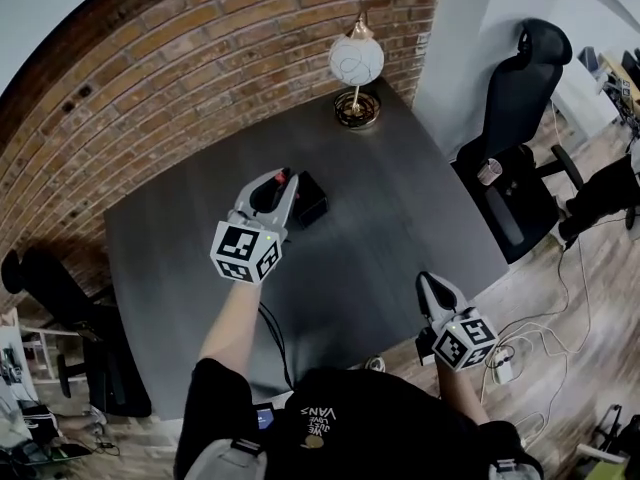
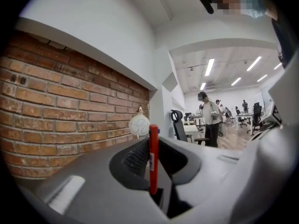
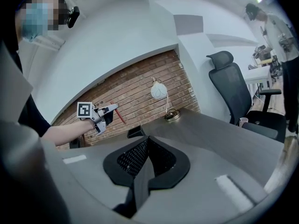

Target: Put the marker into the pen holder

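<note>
R gripper (image 1: 432, 290) hangs w/ jaws together, empty, over the table (image 1: 380, 218) near its front edge, well apart from the work. Farther in, L gripper (image 1: 275, 186) is clamped on the red marker (image 2: 153, 157), which juts out betw. its pads, just beside the black pen holder (image 1: 312, 199) (not in it yet). Risk: the marker is pinched near one end, so it may pivot, catch the holder's rim and tip that prob. light box. Room: bare tabletop all round. Lamp (image 1: 356, 61) stands well behind, brick wall (image 1: 200, 78) past the far edge.
</note>
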Tool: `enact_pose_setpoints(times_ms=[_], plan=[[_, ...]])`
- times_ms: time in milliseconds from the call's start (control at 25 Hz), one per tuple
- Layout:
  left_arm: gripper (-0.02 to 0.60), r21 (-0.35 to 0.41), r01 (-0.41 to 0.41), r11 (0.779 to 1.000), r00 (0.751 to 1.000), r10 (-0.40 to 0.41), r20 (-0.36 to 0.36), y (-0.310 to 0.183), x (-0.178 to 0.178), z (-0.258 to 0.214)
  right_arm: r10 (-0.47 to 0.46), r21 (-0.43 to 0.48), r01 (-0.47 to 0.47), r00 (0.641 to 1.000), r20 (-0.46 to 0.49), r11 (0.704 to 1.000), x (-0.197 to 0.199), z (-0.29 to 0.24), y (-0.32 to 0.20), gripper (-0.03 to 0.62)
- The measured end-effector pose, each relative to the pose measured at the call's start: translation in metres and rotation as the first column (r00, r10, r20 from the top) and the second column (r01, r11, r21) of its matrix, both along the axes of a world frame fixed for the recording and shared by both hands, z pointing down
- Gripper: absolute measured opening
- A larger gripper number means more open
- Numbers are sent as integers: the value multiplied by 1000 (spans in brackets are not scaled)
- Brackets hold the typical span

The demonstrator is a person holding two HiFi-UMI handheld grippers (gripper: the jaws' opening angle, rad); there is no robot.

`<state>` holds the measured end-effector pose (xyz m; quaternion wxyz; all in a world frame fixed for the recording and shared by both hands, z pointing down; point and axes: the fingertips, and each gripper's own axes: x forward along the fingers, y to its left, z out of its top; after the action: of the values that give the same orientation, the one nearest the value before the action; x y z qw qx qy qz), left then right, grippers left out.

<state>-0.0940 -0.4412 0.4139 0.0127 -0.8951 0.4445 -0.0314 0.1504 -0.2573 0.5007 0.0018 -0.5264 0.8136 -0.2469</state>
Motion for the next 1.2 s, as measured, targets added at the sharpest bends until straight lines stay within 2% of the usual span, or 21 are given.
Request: enact_pose_setpoints(times_ms=[160, 520, 920, 1200], plan=[[101, -41, 25, 999, 999, -26, -22, -13, -4, 32, 12, -23, -12, 1000, -12, 1000, 2, 7, -1, 0], [101, -116, 42, 992, 999, -41, 8, -25, -1, 96, 21, -54, -22, 1000, -20, 998, 7, 20, -5, 0], [101, -146, -18, 989, 992, 36, 120, -24, 17, 139, 29, -78, -30, 999, -18, 996, 10, 31, -2, 0], [103, -149, -75, 986, 964, 109, 242, -19, 30, 156, 48, -85, -50, 999, -18, 995, 18, 32, 4, 2]])
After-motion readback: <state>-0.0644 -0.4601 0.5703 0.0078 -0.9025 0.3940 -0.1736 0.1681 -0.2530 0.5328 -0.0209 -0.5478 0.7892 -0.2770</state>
